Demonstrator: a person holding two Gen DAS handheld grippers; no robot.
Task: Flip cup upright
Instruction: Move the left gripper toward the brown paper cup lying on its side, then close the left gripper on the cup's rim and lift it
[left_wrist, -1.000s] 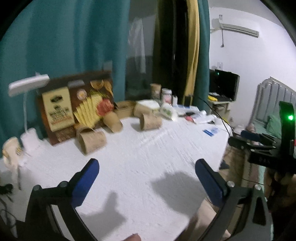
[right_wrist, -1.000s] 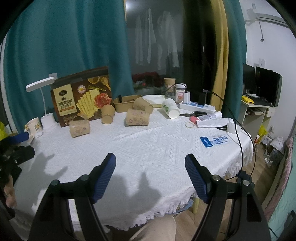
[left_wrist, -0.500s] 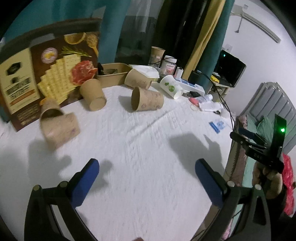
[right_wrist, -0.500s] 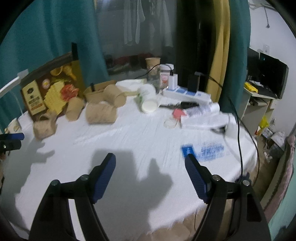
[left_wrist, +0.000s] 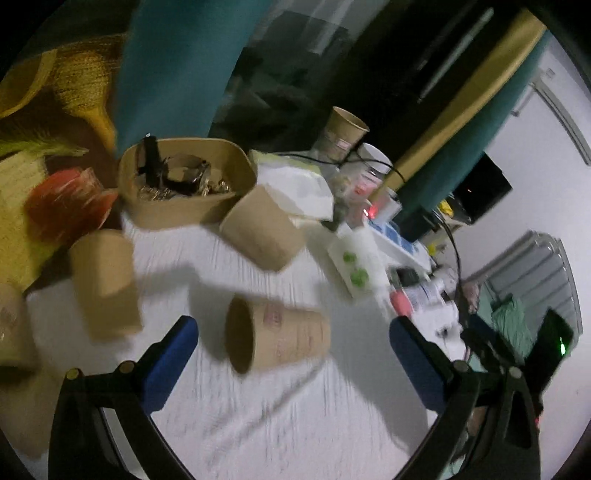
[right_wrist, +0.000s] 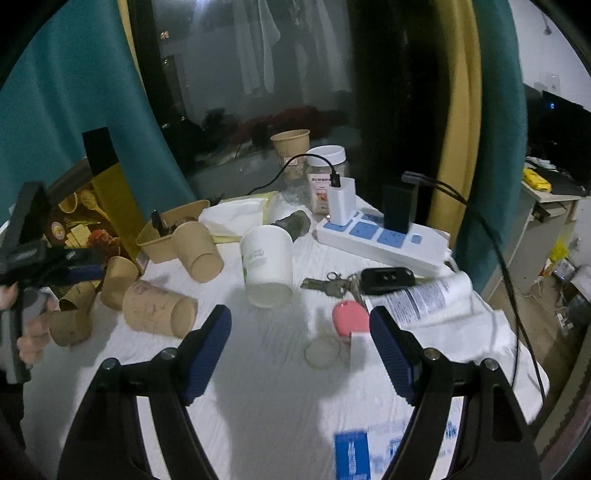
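Note:
Several brown paper cups lie on a white tablecloth. In the left wrist view one cup lies on its side, mouth to the left, just ahead of and between the blue fingers of my open left gripper. The same cup shows in the right wrist view. A white cup lies on its side, mouth toward me, ahead of my open right gripper. Both grippers are empty.
Other tipped brown cups and a brown tub of clutter lie behind. A power strip with chargers, keys, a pink item, a tube and an upright cup crowd the right side.
Both grippers have moved forward over the table toward the cups. The left gripper now has a lying brown cup close between its fingers. Both stay open.

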